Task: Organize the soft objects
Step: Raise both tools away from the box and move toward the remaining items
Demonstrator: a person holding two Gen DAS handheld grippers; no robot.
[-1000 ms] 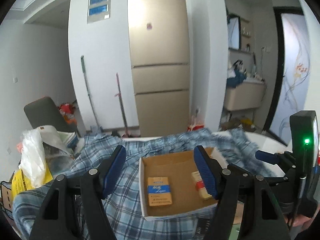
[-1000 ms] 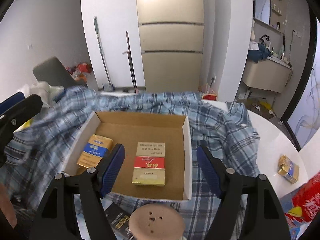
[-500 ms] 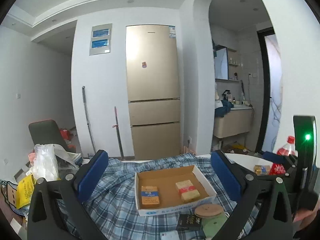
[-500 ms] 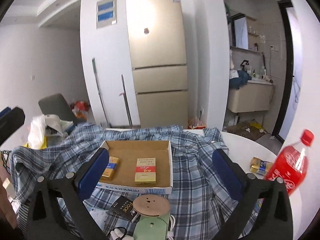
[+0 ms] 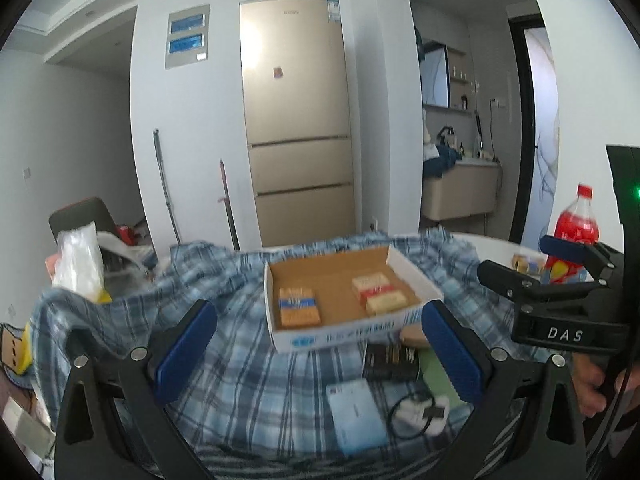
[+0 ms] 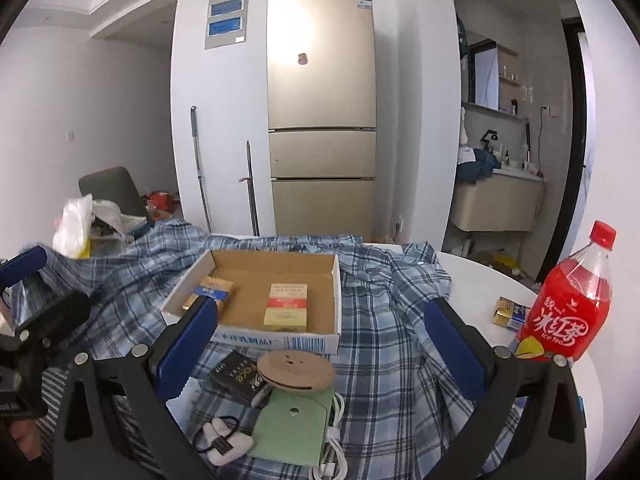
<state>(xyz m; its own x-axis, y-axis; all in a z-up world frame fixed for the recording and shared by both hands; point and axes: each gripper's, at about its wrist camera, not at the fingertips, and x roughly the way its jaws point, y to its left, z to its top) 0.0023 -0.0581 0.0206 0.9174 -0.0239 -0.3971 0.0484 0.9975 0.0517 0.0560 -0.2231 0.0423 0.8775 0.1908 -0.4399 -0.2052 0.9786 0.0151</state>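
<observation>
A blue plaid shirt [image 6: 384,344] lies spread over the white round table [image 6: 488,284]; it also shows in the left wrist view [image 5: 240,360]. A shallow cardboard box [image 6: 276,340] sits on it, also in the left wrist view [image 5: 352,334], holding a blue-banded pack [image 5: 298,306] and a red-banded pack [image 6: 286,306]. My left gripper [image 5: 316,356] is open and empty above the shirt, in front of the box. My right gripper [image 6: 320,350] is open and empty over small items near the box's front.
On the shirt lie a black pack [image 6: 236,372], a round wooden disc [image 6: 296,370], a green pouch [image 6: 292,428], white cables [image 6: 224,440] and a light blue card [image 5: 354,416]. A red iced-tea bottle [image 6: 572,304] and a small gold pack [image 6: 510,312] stand at right. A fridge [image 6: 322,108] stands behind.
Both grippers have opened wide and pulled back from the box. The small items in front of the box have come into view.
</observation>
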